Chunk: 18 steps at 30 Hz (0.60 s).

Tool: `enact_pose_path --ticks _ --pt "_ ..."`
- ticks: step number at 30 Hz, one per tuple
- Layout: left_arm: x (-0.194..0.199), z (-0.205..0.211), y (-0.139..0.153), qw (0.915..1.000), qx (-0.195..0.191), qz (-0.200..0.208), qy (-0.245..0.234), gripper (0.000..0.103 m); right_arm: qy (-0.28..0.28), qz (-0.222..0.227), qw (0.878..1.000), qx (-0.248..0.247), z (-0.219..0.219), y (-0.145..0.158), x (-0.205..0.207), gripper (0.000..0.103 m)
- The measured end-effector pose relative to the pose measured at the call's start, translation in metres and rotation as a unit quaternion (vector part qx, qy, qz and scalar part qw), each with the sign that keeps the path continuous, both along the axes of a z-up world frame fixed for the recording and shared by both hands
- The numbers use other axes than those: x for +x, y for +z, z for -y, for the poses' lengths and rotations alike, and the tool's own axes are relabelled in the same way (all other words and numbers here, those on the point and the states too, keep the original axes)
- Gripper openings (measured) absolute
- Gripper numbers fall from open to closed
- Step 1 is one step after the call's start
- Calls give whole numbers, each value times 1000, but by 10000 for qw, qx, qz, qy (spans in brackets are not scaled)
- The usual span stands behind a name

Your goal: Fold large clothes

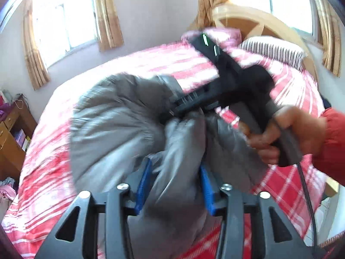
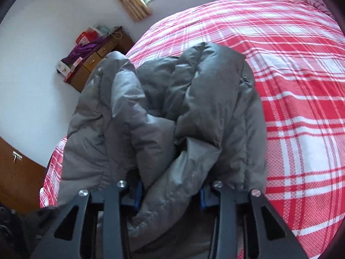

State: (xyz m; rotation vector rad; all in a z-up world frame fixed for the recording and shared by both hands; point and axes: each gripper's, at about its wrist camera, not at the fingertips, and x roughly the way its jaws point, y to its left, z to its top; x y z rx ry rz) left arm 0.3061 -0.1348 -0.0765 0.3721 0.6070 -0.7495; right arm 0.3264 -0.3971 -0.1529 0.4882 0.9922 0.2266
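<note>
Grey puffer jacket (image 2: 163, 116) bunched above the red-and-white plaid bedspread (image 2: 297, 90), pinched between the blue pads (image 1: 144, 185) of the left gripper (image 1: 174, 185) and likewise clamped in the right gripper (image 2: 170, 192), held by a hand (image 1: 286, 138) over the bedspread.

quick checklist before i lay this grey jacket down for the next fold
1. Left gripper holds the grey puffer jacket: ok, fabric fills the space between its blue pads.
2. Right gripper holds jacket: ok.
3. Jacket lifted off the red-and-white plaid bedspread: cannot tell.
4. Jacket spread flat: not ok, bunched.
5. Landing space on bedspread: ok, open area on the right wrist view's right.
6. Sleeves located: cannot tell.
</note>
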Motion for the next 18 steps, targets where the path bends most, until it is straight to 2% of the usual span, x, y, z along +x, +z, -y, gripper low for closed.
enact_pose_path --ticks 1,3,5,6,7,9,11,12,13,16,18 --pt "0 -14 10 9998 -179 31 95 62 -25 8 10000 5 0 -1 -1 40" --pt "7 -50 33 9962 -840 -98 226 68 -75 15 10000 60 2 -5 -3 40" --pt "21 -81 49 9885 -1440 -292 344 76 -105 -3 9999 99 4 -4 -3 39" --pt "36 -98 56 9832 -1685 -322 622 86 -76 10 10000 34 2 0 -4 38" --pt "50 -100 57 9795 -1741 -309 960 90 -23 55 10000 -25 1 5 -5 34" --pt "81 -110 53 9713 -1713 -405 1602 90 181 270 9993 161 3 18 -11 30" --pt "119 -114 36 9557 -1779 -893 2167 90 249 476 9955 785 14 31 -18 30" --pt "136 -110 26 9485 -1853 -1217 2261 90 197 503 9937 986 21 33 -20 30" --pt "146 -105 18 9452 -1896 -1430 2242 90 121 480 9925 1120 29 33 -21 30" --pt "165 -73 -2 9437 -1653 -1611 2371 90 34 182 9949 987 38 16 -20 30" --pt "160 -48 -10 9495 -1448 -1588 2288 90 -62 -21 9928 1198 44 -3 -20 30"
